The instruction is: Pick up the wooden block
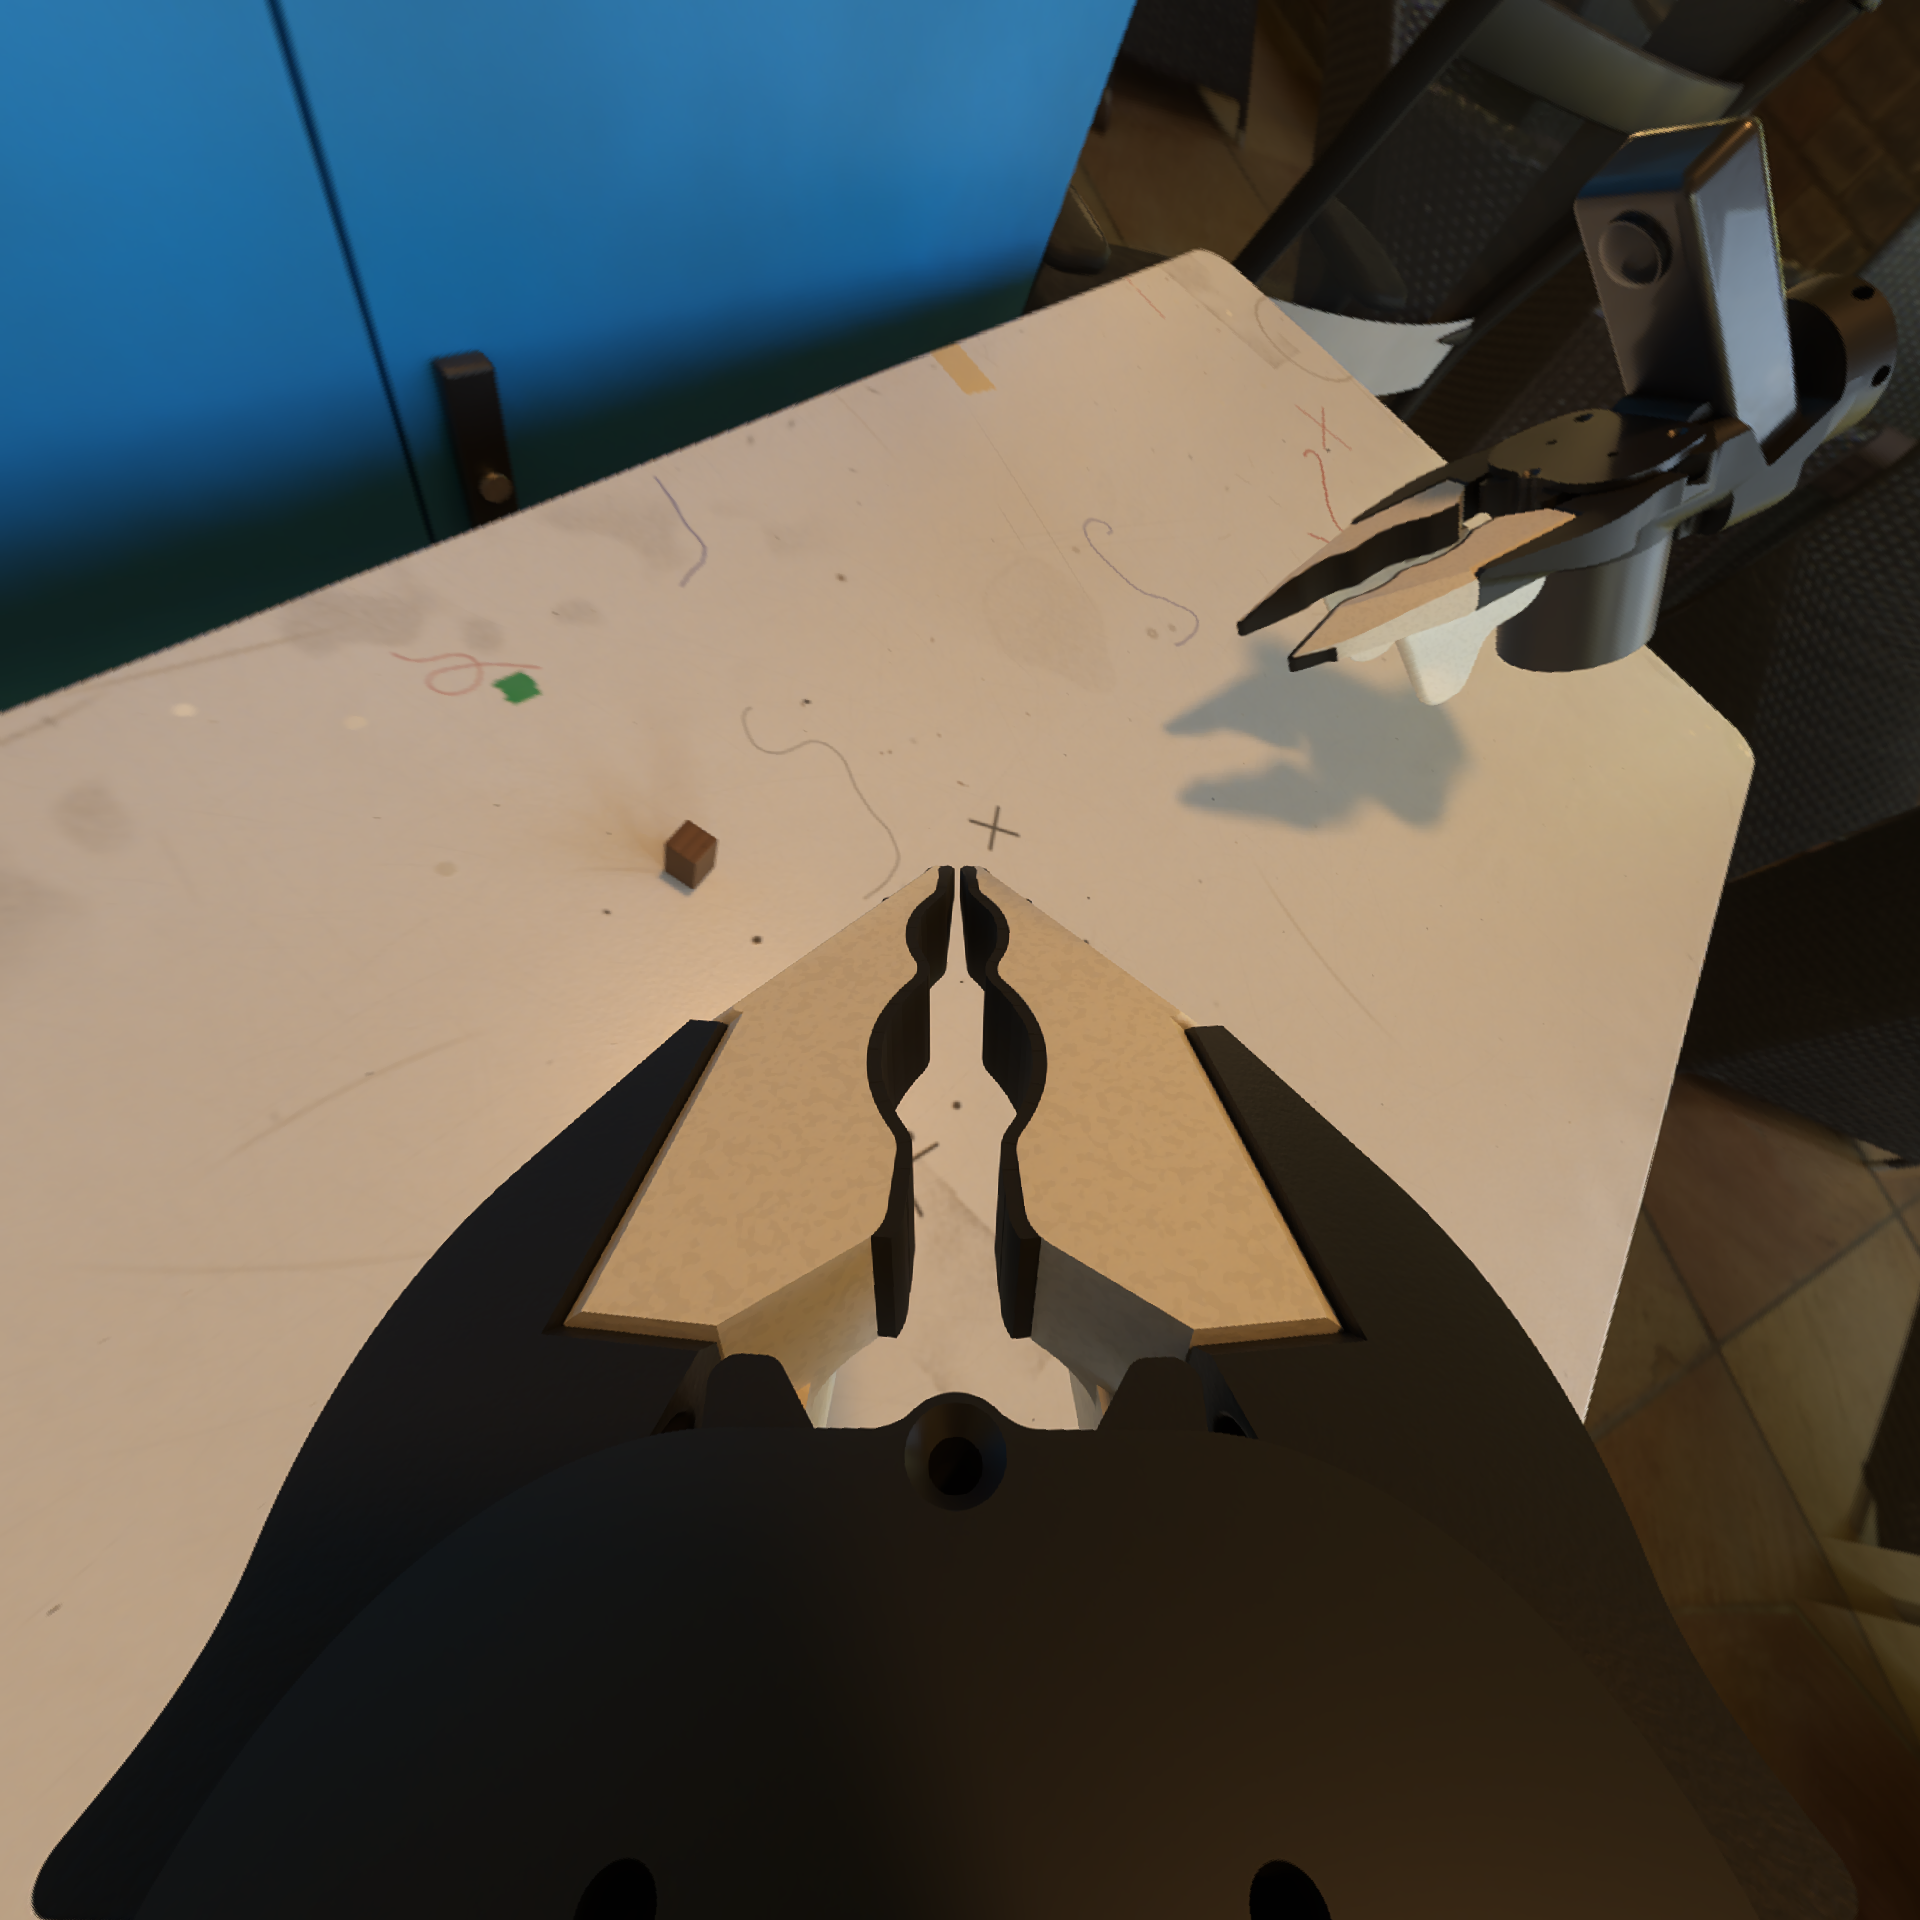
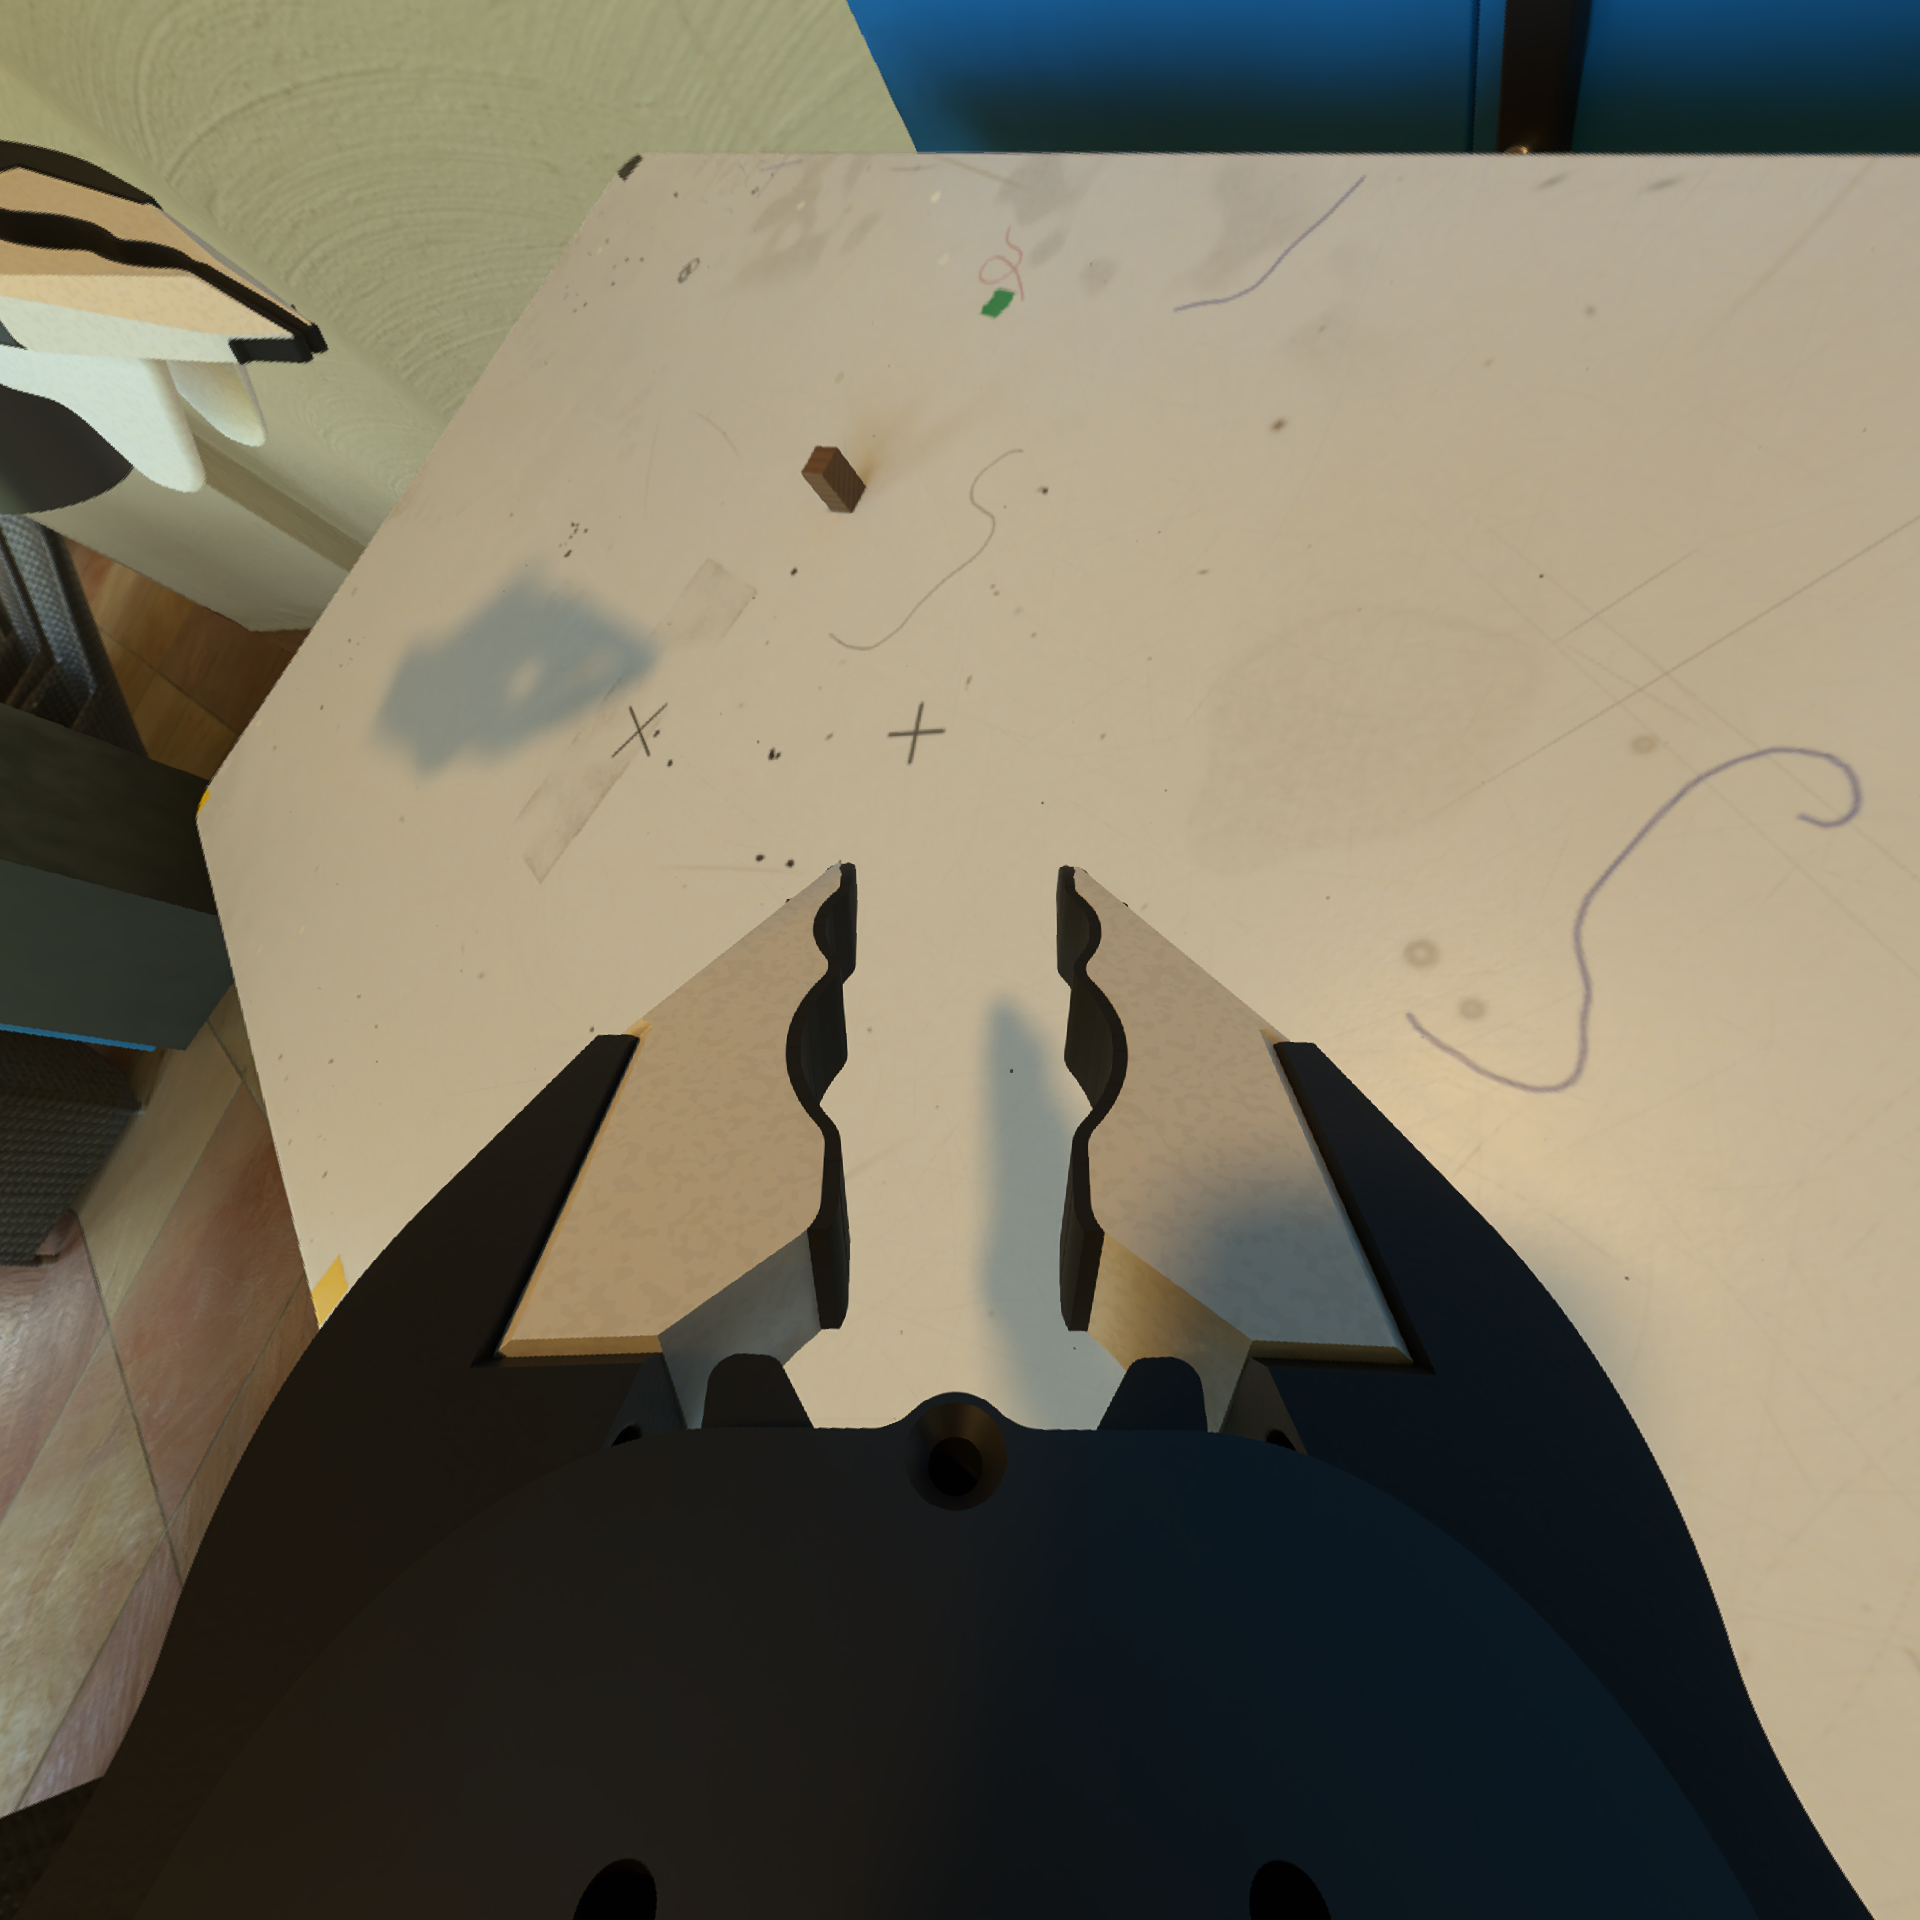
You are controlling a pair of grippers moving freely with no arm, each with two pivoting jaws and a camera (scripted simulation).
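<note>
A small dark brown wooden block (image 1: 690, 853) stands on the white table (image 1: 312, 1039), ahead and to the left of my left gripper (image 1: 956, 875), which is shut and empty above the table. In the right wrist view the block (image 2: 833, 479) lies far ahead and slightly left of my right gripper (image 2: 956, 871), which is open and empty above the table. The right gripper also shows at the far right in the left wrist view (image 1: 1265, 641). The left gripper shows at the upper left in the right wrist view (image 2: 301, 338).
The white table (image 2: 1351, 520) bears pen scribbles, black cross marks (image 2: 915, 732) and a small green tape piece (image 1: 516, 687). A blue cabinet (image 1: 520, 208) stands behind the table. Table edges drop to a tiled floor (image 1: 1766, 1351) at the right; dark chairs (image 1: 1455, 104) stand beyond.
</note>
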